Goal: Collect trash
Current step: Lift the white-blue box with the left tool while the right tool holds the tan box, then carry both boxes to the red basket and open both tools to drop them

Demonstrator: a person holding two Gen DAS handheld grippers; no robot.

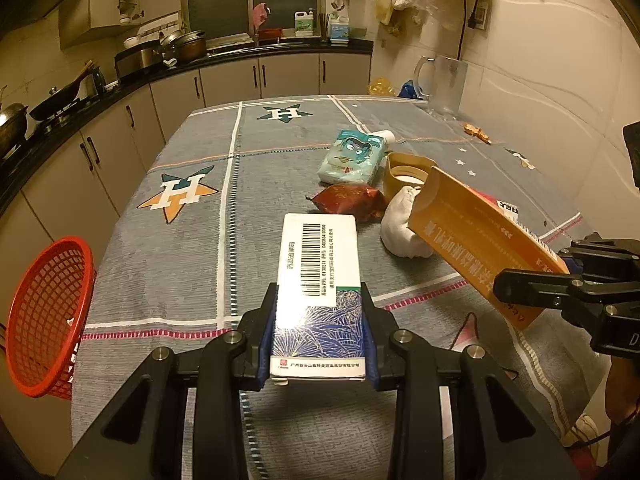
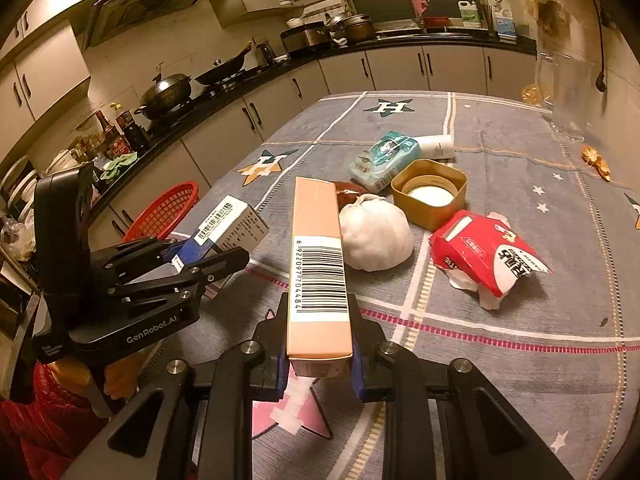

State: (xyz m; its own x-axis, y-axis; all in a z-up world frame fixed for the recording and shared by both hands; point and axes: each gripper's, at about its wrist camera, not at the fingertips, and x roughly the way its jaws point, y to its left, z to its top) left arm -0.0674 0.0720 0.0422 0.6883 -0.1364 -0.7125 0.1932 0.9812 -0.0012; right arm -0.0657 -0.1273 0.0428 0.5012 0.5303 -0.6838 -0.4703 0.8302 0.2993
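One red basket (image 1: 44, 312) hangs beside the table (image 1: 192, 264), contents unclear.

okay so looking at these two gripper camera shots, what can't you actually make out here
- Red basket: its inside is mostly hidden by its near mesh wall in the left wrist view; the left gripper blocks it in the right wrist view.
- Dark red wrapper: mostly hidden behind the orange box and white bundle in the right wrist view.
- Red tissue pack: almost wholly hidden by the orange box in the left wrist view.
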